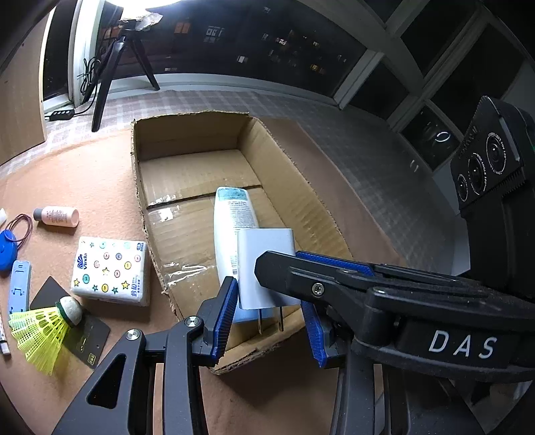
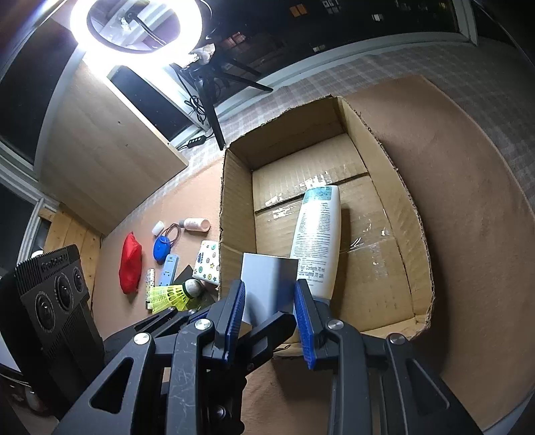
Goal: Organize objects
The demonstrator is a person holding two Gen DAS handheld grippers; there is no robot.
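Note:
A white plug-in charger (image 1: 264, 264) with two metal prongs pointing down hangs over the near end of an open cardboard box (image 1: 287, 187). My left gripper (image 1: 267, 296) is shut on it, its blue pads on the charger's sides. My right gripper (image 1: 281, 259) reaches in from the right and is shut on the same charger (image 2: 269, 277), which sits squarely between its pads (image 2: 270, 284) in the right wrist view. A black finger of the left gripper (image 2: 267, 329) crosses below it. A white bottle (image 1: 234, 227) lies on the box floor (image 2: 317, 234).
Left of the box on the brown mat lie a star-printed tissue pack (image 1: 110, 267), a yellow shuttlecock (image 1: 43, 331) on a black card, a small pink bottle (image 1: 57, 215), a blue round case (image 1: 6, 247) and a red pouch (image 2: 130, 264). A tripod (image 1: 107, 77) with a ring light (image 2: 133, 23) stands behind.

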